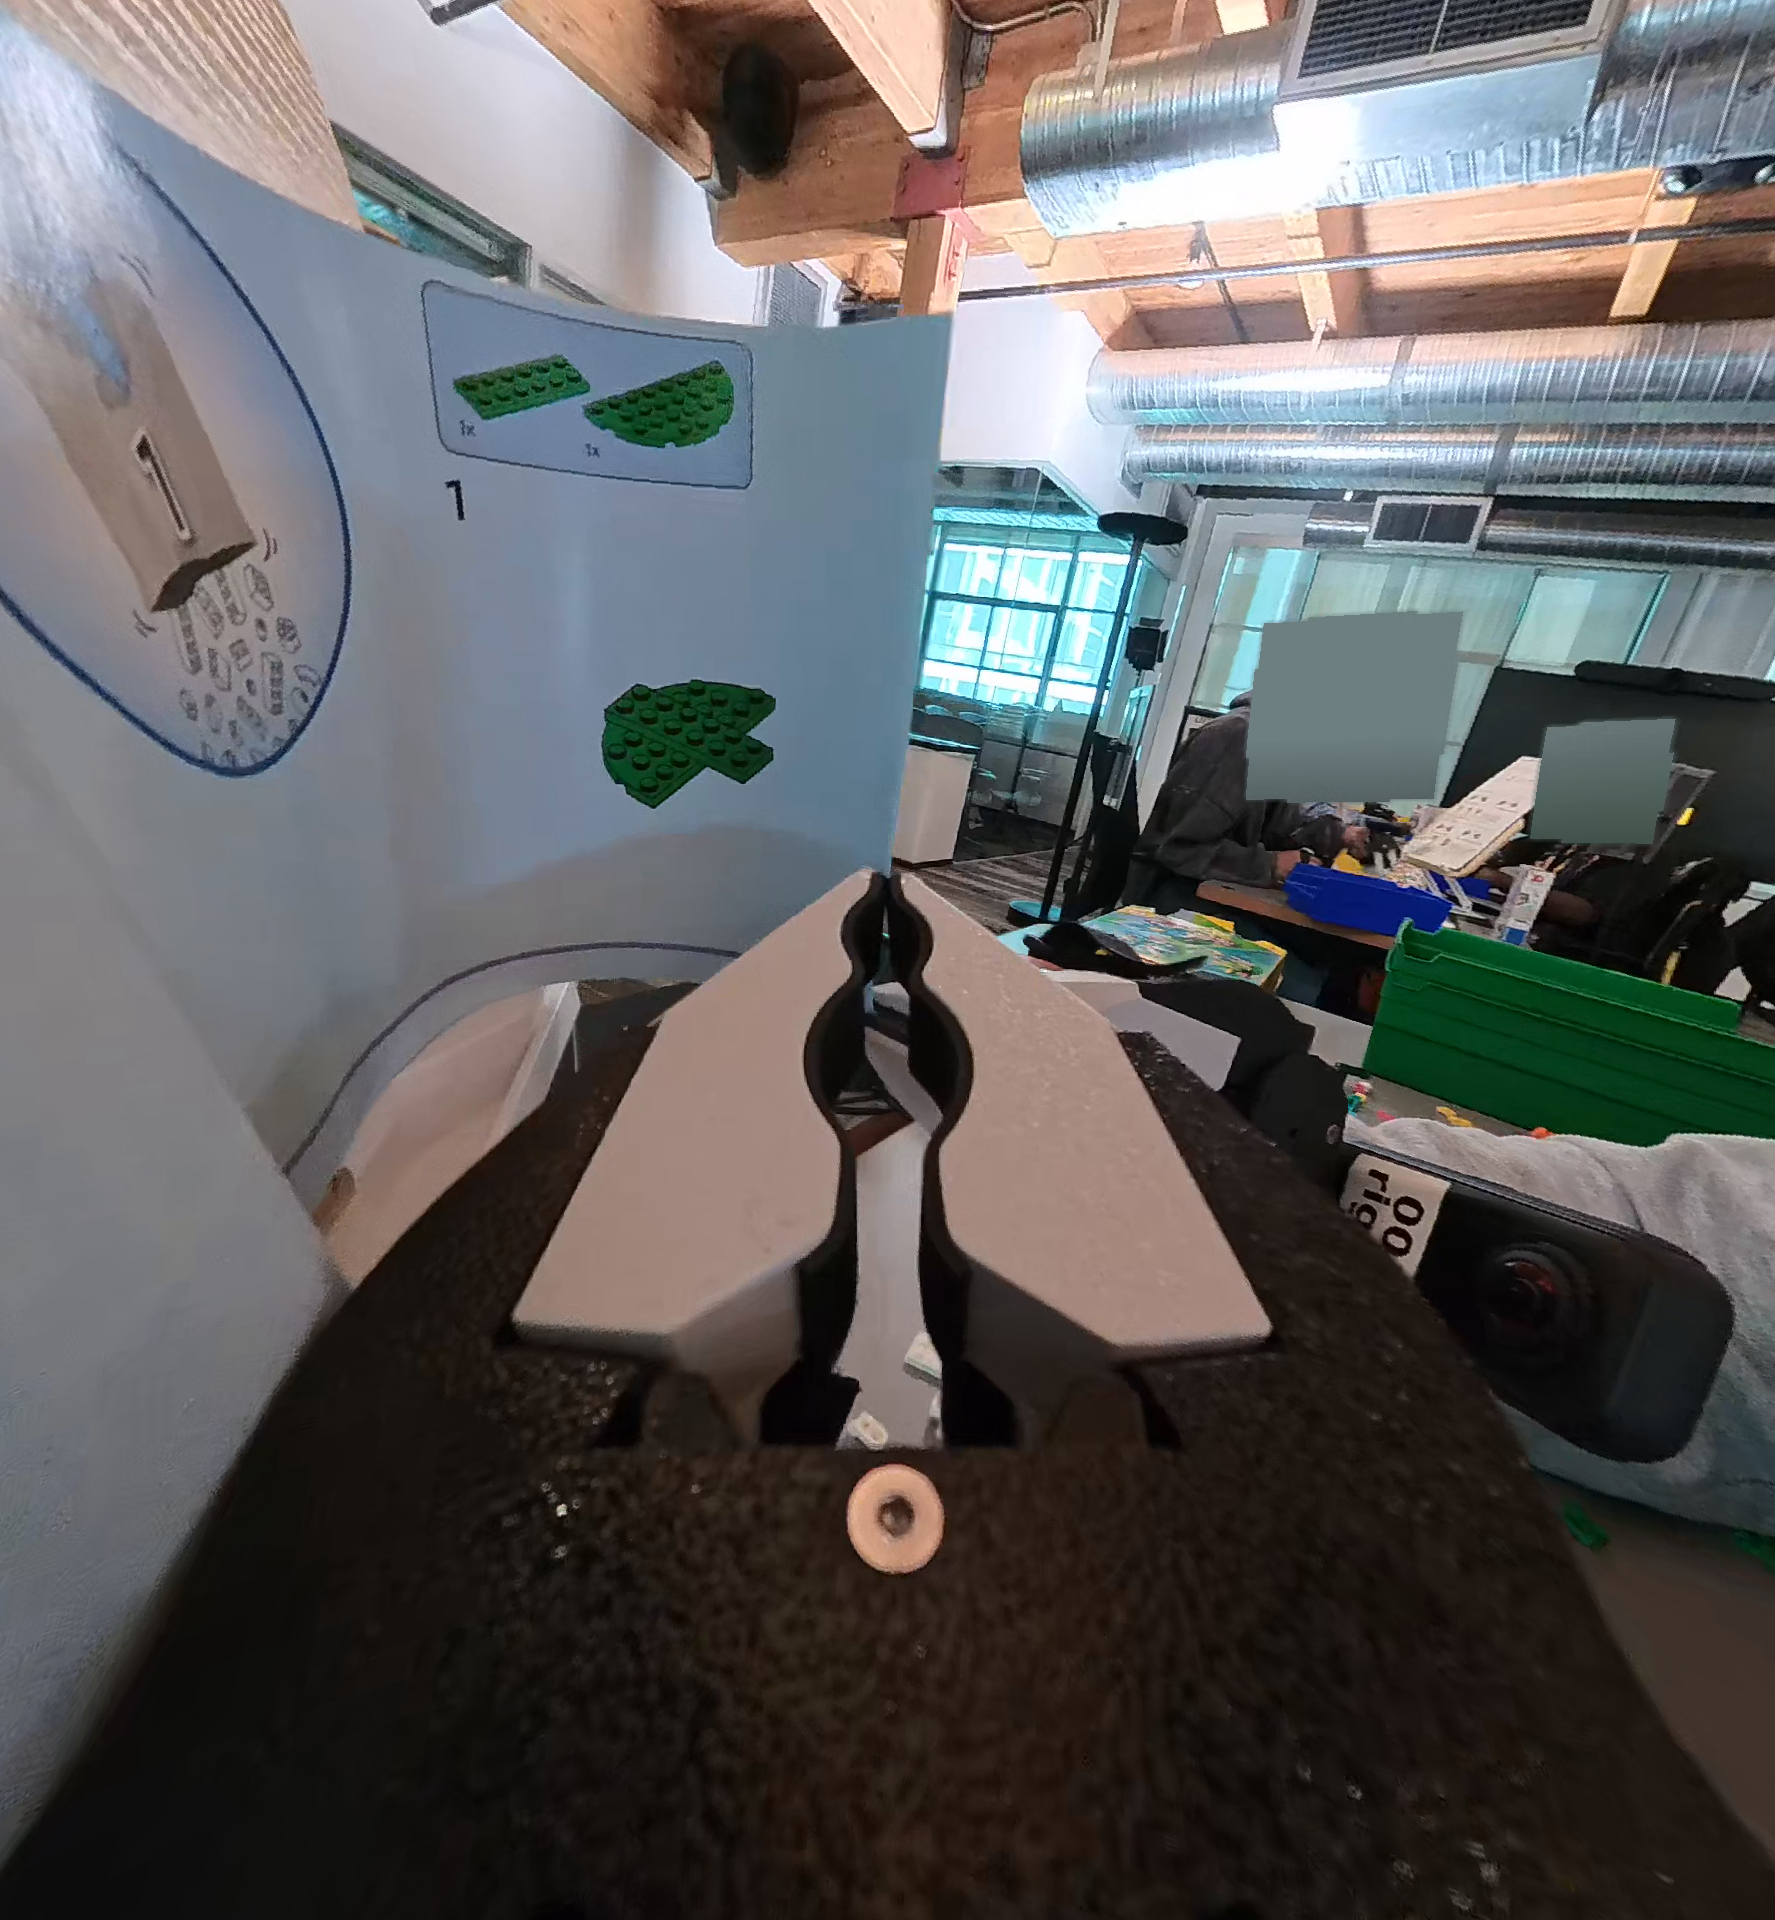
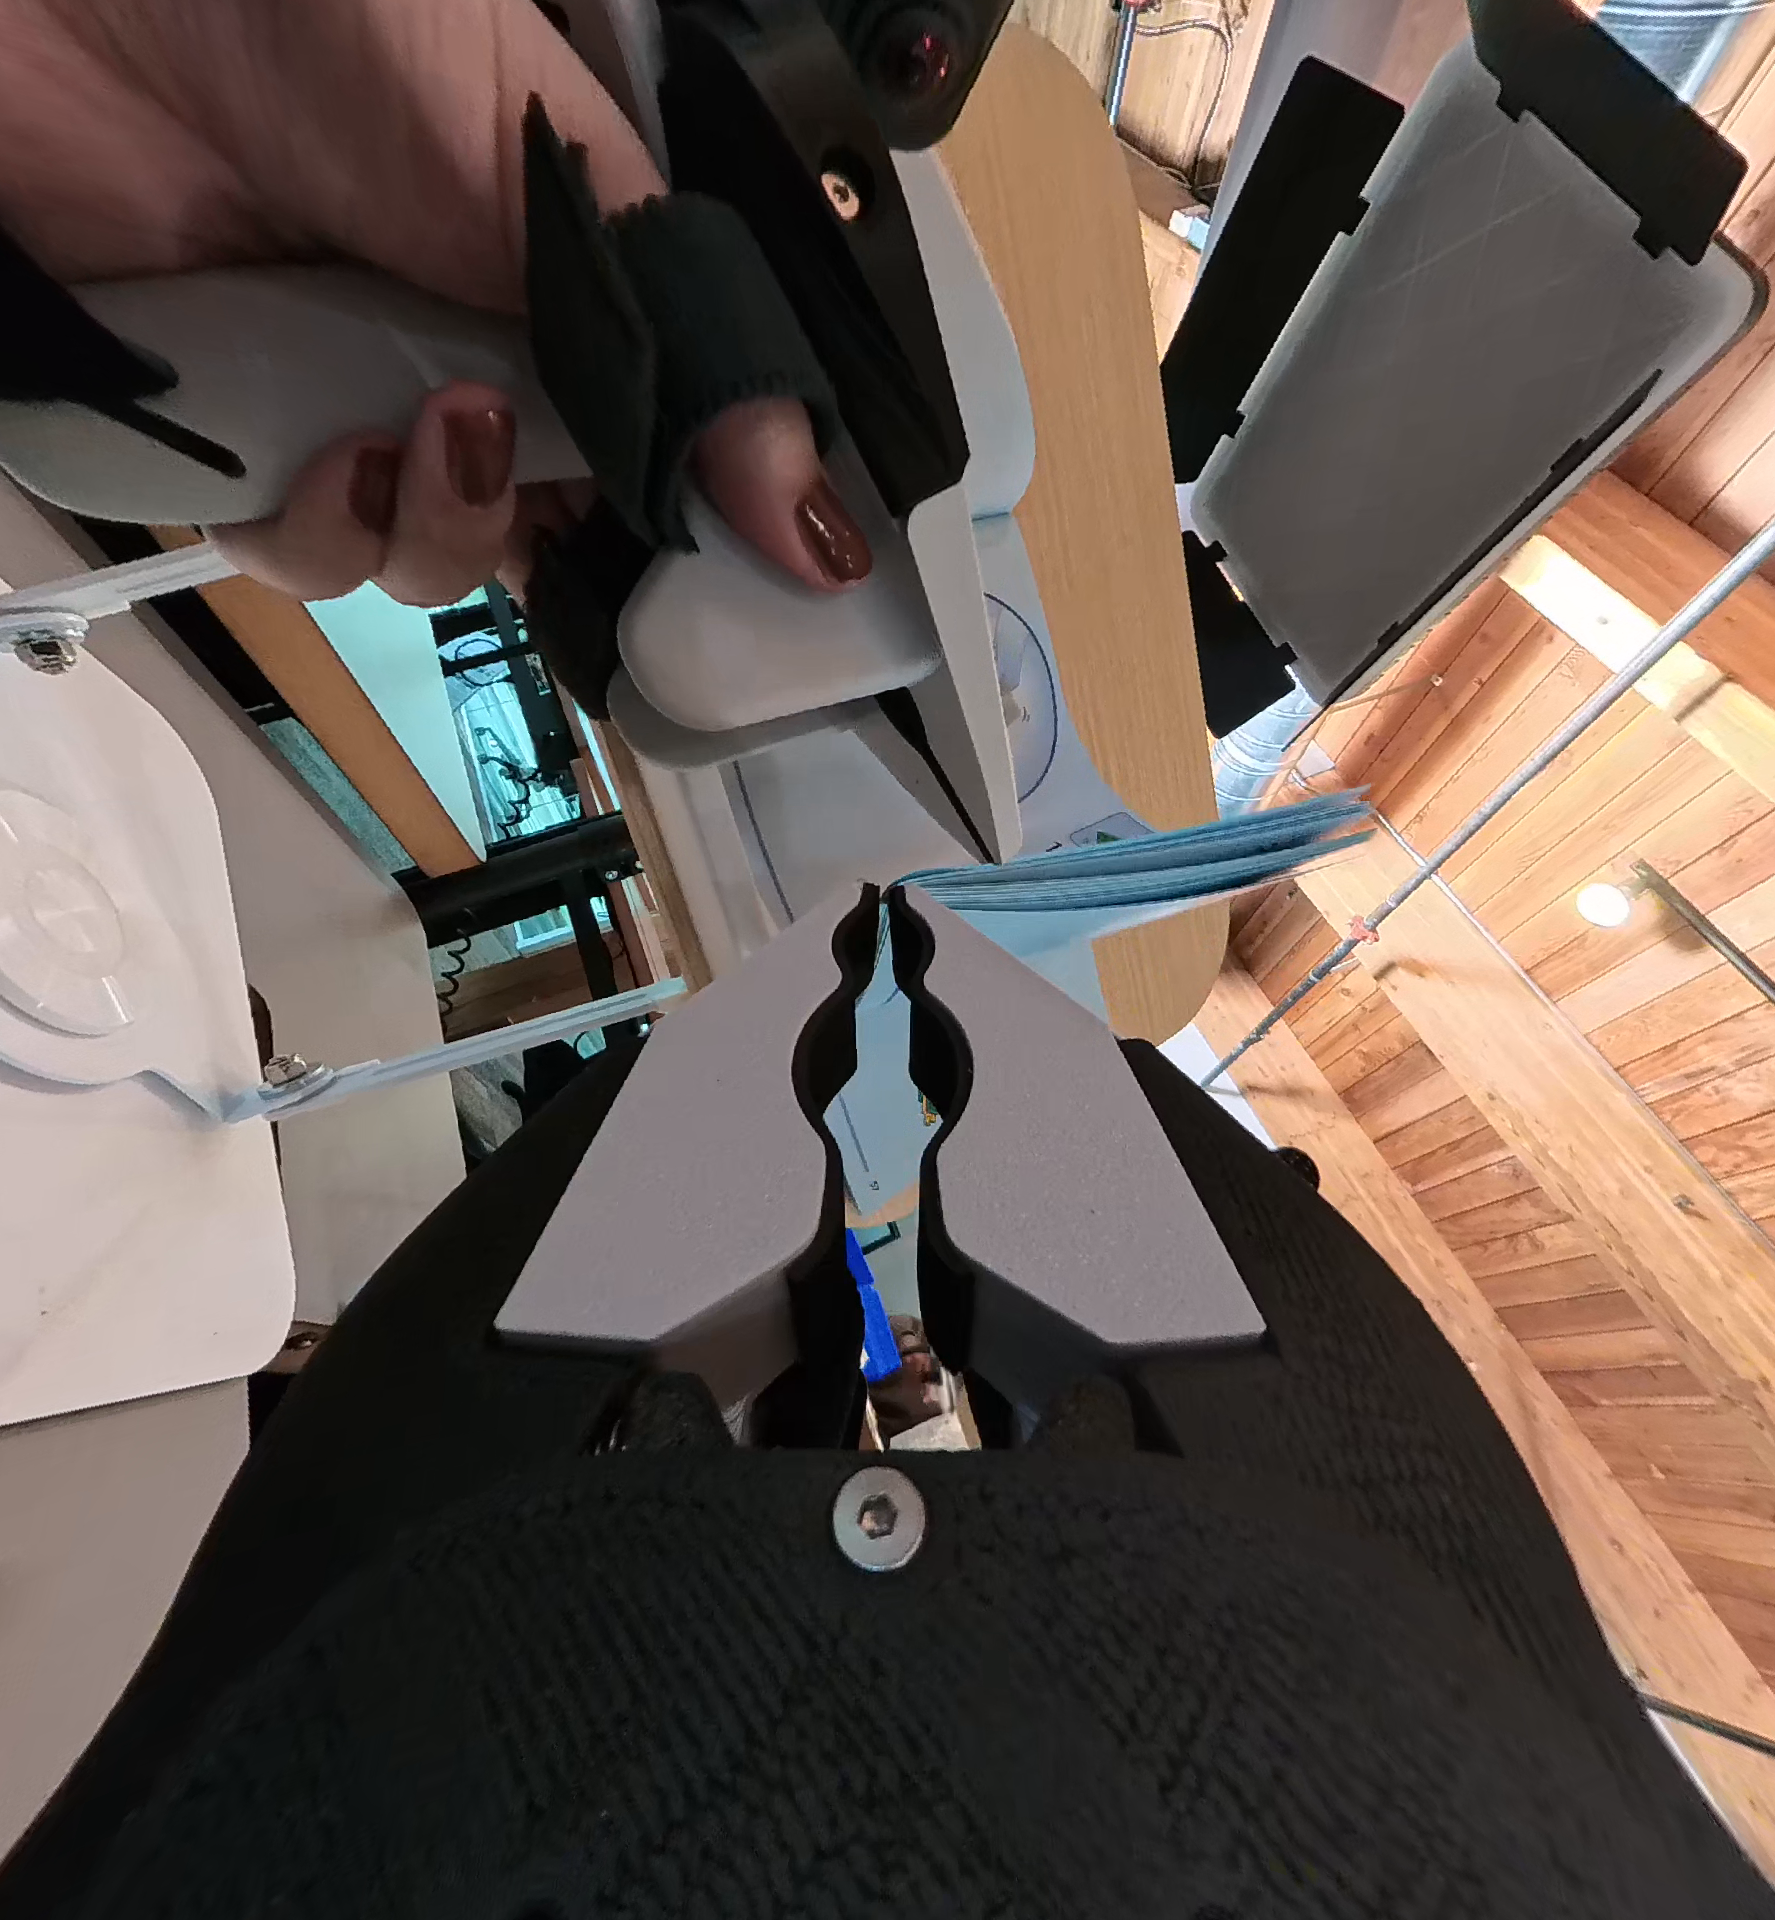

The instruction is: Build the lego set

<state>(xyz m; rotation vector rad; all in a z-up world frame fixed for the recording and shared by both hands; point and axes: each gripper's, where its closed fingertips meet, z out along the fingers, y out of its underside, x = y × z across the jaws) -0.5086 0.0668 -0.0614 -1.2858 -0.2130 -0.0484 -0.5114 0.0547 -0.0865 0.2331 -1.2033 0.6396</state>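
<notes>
A light-blue instruction booklet is held up between both grippers. In the left wrist view its open page [image 1: 592,623] stands just ahead, printed with green plate drawings. My left gripper [image 1: 887,881] is shut, its tips pinching that page's lower right corner. In the right wrist view my right gripper [image 2: 883,896] is shut on the booklet, and the rest of the pages [image 2: 1153,868] fan out to the right from its tips. The left gripper [image 2: 997,831], held by a hand, shows above it, tips on a page. The right gripper's camera [image 1: 1548,1330] and a grey sleeve show at the right of the left wrist view.
Stacked green bins [image 1: 1589,1039] stand on the table to the right, with a colourful box [image 1: 1174,940] and a blue bin [image 1: 1371,899] beyond. People sit at a far table. The right wrist view looks upward at a wooden ceiling [image 2: 1589,1143] and a grey panel [image 2: 1465,343]. My left and right fingertips are right by each other.
</notes>
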